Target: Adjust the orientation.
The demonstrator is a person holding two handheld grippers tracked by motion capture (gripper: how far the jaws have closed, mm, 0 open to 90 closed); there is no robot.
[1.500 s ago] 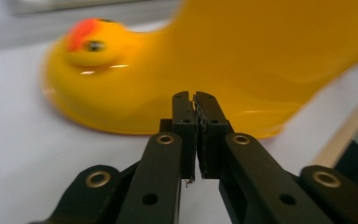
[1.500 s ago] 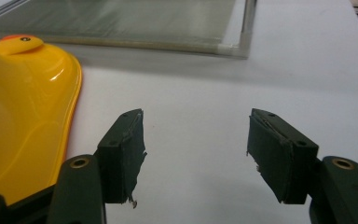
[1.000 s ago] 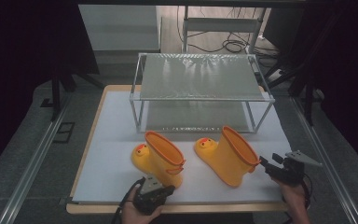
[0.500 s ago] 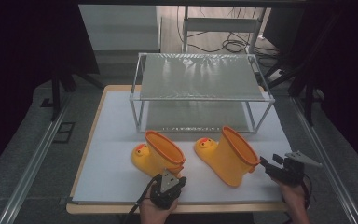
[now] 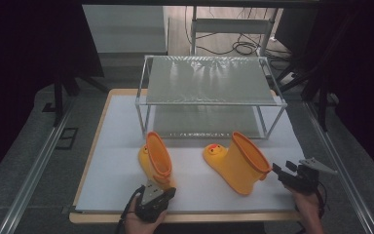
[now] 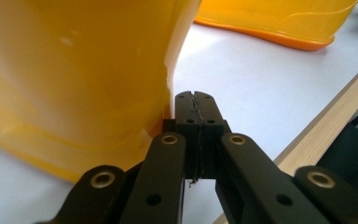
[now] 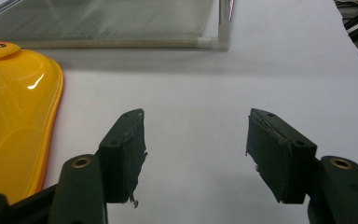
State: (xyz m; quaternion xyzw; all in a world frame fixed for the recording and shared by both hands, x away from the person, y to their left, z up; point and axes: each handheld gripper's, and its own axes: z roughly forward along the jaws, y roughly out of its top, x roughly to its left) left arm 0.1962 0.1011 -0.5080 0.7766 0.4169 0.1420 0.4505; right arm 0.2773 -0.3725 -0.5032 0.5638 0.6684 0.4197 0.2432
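Note:
Two yellow rubber boots with duck faces lie on the white mat (image 5: 117, 146). The left boot (image 5: 156, 158) has its orange-rimmed opening turned toward me; the right boot (image 5: 236, 163) lies on its side. My left gripper (image 5: 152, 187) is at the left boot's near end. Its jaws are shut, pads together, with nothing between them (image 6: 196, 95), and the boot's wall (image 6: 74, 70) presses close on their left. My right gripper (image 5: 278, 171) stands open just right of the right boot. Bare mat lies between its jaws (image 7: 196, 122), and the boot (image 7: 14, 102) is to their left.
A two-tier metal wire rack (image 5: 212, 80) stands at the back of the mat, and its leg and lower shelf (image 7: 121, 18) lie ahead of the right gripper. The wooden table edge (image 5: 185, 218) runs close behind both grippers. The second boot (image 6: 270, 18) lies beyond the left gripper.
My left gripper has moved forward, up against the left boot. The boot has turned, so its opening now looks narrower and more upright. The right gripper has stayed put.

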